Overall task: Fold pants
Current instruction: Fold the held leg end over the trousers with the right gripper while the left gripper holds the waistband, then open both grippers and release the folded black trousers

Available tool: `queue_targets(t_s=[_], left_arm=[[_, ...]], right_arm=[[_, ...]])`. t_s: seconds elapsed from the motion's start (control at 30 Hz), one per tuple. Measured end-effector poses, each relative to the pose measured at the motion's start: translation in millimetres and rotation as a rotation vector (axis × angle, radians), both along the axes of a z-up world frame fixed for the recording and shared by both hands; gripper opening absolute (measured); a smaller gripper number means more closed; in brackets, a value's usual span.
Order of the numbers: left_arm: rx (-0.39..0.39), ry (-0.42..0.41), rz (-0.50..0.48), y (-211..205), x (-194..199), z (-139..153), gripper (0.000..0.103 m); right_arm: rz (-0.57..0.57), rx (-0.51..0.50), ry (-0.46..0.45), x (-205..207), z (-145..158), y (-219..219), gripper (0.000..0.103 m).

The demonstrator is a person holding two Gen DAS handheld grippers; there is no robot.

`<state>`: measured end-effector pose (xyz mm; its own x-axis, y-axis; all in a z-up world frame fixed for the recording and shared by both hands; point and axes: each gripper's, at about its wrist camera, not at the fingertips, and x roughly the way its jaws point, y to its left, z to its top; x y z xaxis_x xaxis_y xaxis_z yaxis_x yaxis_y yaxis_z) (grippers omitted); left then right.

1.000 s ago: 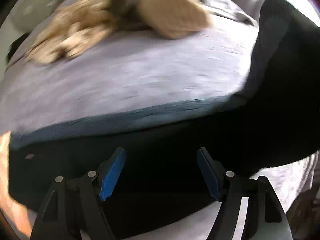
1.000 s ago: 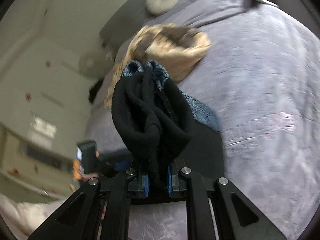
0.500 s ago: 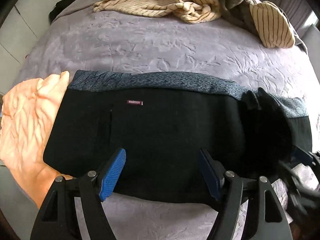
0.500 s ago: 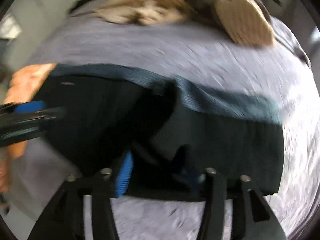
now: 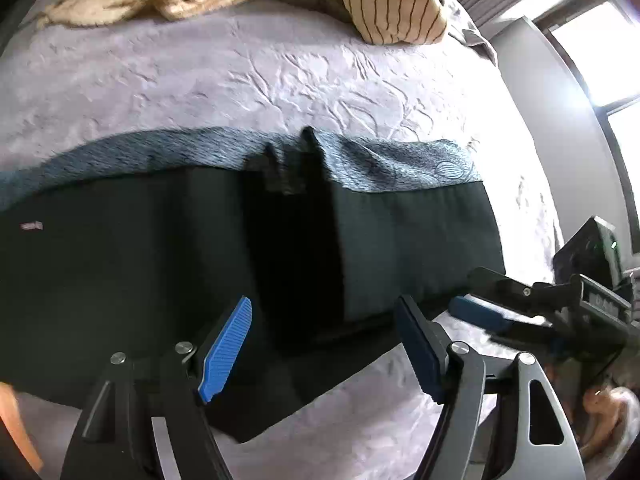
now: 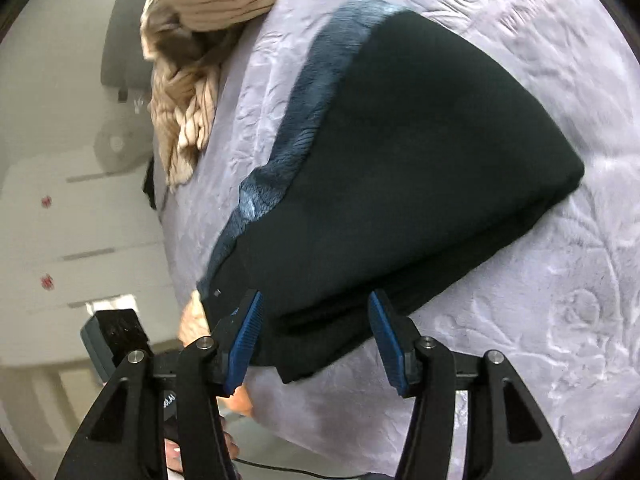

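Observation:
Black pants (image 5: 160,260) with a blue-grey waistband (image 5: 400,164) lie folded across the lilac bedspread (image 5: 280,80). One black layer is laid over the middle. My left gripper (image 5: 323,304) hovers open over the pants' near edge, its blue pads (image 5: 228,352) apart and clear of the cloth. My right gripper (image 5: 468,292) reaches in from the right at the pants' near corner. In the right wrist view the right gripper (image 6: 315,298) stands open, with the folded edge of the pants (image 6: 400,160) lying between and below its fingers, not pinched.
A heap of beige striped clothes (image 5: 392,4) lies at the far side of the bed, also seen as the beige heap (image 6: 192,60). A bright window (image 5: 600,52) is at the right. White cabinet fronts (image 6: 60,220) stand beyond the bed. A person's hand (image 6: 192,320) is by the pants' end.
The right gripper, shut on a bunched-up pant leg held high, came down, laid it over the pants and opened. The left gripper's view shifted right along the pants.

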<state>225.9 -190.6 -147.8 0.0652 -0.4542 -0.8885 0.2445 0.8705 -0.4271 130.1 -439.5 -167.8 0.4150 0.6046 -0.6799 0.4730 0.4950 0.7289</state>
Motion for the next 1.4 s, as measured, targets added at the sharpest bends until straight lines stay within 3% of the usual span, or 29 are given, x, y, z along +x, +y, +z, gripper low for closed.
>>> queue_targets(t_s=[0.13, 0.17, 0.2, 0.23, 0.27, 0.33, 0.47, 0.53, 0.63, 0.7, 0.87, 0.97, 1.07, 1.2, 1.3, 1.37, 1.4], left_arm=[[-0.003, 0.054, 0.007, -10, 5, -19, 0.075], [0.01, 0.062, 0.002, -14, 6, -24, 0.069], [0.021, 0.068, -0.004, -17, 7, -29, 0.053], [0.026, 0.082, -0.01, -19, 8, -34, 0.05], [0.034, 0.088, -0.005, -21, 8, -36, 0.049], [0.045, 0.073, 0.002, -22, 4, -27, 0.049], [0.108, -0.06, -0.009, -17, -16, 5, 0.052], [0.159, -0.08, 0.001, -16, -20, 3, 0.063], [0.24, -0.045, 0.047, -12, -14, -11, 0.064], [0.259, -0.057, 0.079, -8, -11, -6, 0.064], [0.257, -0.16, 0.042, -24, 1, 25, 0.064], [0.223, -0.191, 0.0, -53, 13, 33, 0.064], [0.206, -0.194, -0.031, -77, 20, 25, 0.064], [0.294, -0.181, -0.058, -100, 34, -9, 0.064], [0.366, -0.101, -0.098, -92, 32, -40, 0.065], [0.383, -0.124, -0.13, -87, 24, -34, 0.066], [0.397, -0.127, -0.135, -85, 22, -31, 0.071]], right_arm=[[-0.053, 0.053, 0.017, 5, -15, 0, 0.059], [-0.068, 0.07, 0.029, 6, -21, -1, 0.056], [-0.083, 0.087, 0.041, 8, -27, -2, 0.051], [-0.097, 0.089, 0.056, 9, -32, -4, 0.023], [-0.099, 0.089, 0.075, 12, -36, -4, 0.005], [-0.1, 0.099, 0.077, 11, -32, -5, 0.005], [0.029, 0.042, 0.018, 8, -4, 7, 0.004], [0.056, 0.005, 0.052, 6, -13, 10, 0.005], [0.059, -0.017, 0.115, 9, -46, 10, 0.004], [0.044, -0.005, 0.125, 10, -47, 9, 0.005], [0.222, -0.048, 0.078, 14, 4, 11, 0.027], [0.208, -0.135, -0.054, 23, 48, -9, 0.027], [0.127, -0.245, -0.105, 40, 66, -41, 0.027], [0.089, -0.284, -0.05, 74, 39, -63, 0.027], [0.115, -0.214, 0.056, 82, -7, -59, 0.024], [0.14, -0.25, 0.033, 78, -6, -49, 0.024], [0.17, -0.256, 0.025, 74, -1, -43, 0.024]])
